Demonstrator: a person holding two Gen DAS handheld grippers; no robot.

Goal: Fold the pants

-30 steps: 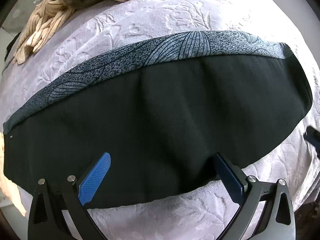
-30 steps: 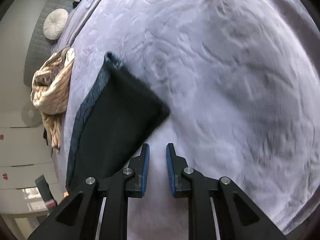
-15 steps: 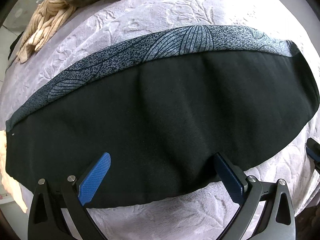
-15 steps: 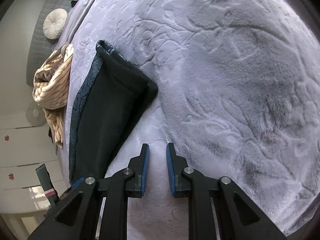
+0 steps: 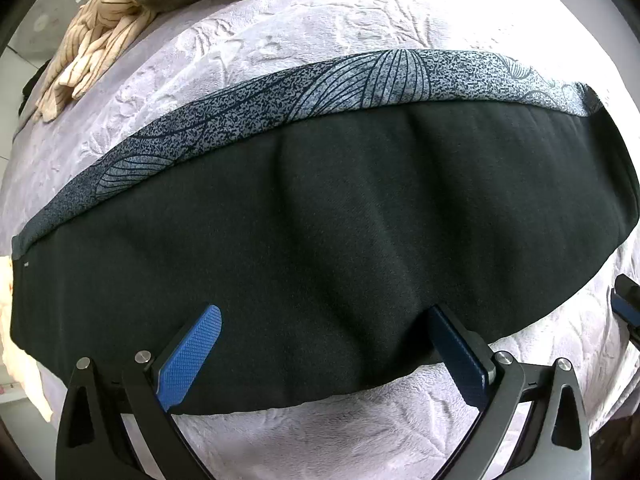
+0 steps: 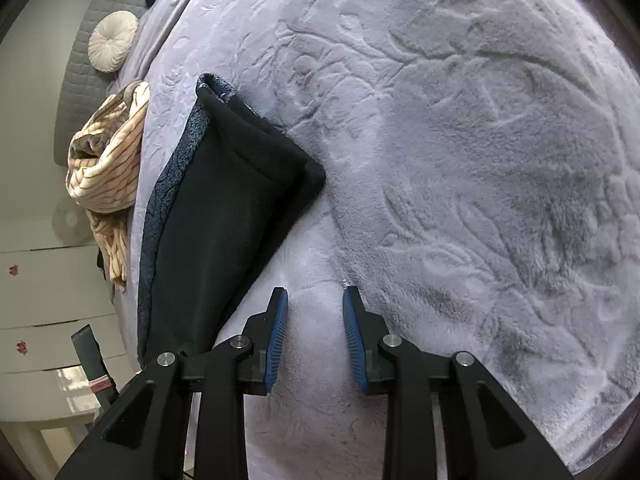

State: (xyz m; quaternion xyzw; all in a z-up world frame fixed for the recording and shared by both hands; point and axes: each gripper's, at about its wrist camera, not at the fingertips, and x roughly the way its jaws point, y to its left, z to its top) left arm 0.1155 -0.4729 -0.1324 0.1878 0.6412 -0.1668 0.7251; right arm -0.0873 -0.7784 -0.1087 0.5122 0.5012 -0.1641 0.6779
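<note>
The dark pants [image 5: 320, 248] lie folded lengthwise on the lilac bedspread [image 5: 304, 32], their far edge a grey leaf-patterned strip [image 5: 360, 84]. My left gripper [image 5: 324, 316] hangs straight above the near half of the pants, jaws wide open, nothing between its blue pads. In the right wrist view the same pants [image 6: 224, 216] stretch away at left, one end folded back on itself. My right gripper [image 6: 314, 300] hovers over bare bedspread just right of the pants' near edge; its jaws are opening and hold nothing.
A cream striped garment [image 6: 108, 164] is heaped past the pants near the bed's edge, also at the top left of the left wrist view [image 5: 120, 12]. A round cushion [image 6: 112, 40] leans on the quilted headboard. White drawers [image 6: 48, 304] stand beside the bed.
The right gripper's jaws have spread apart from a narrow gap. The pants' end, seen lifted a second ago, now lies flat and folded back. The left gripper has stayed put.
</note>
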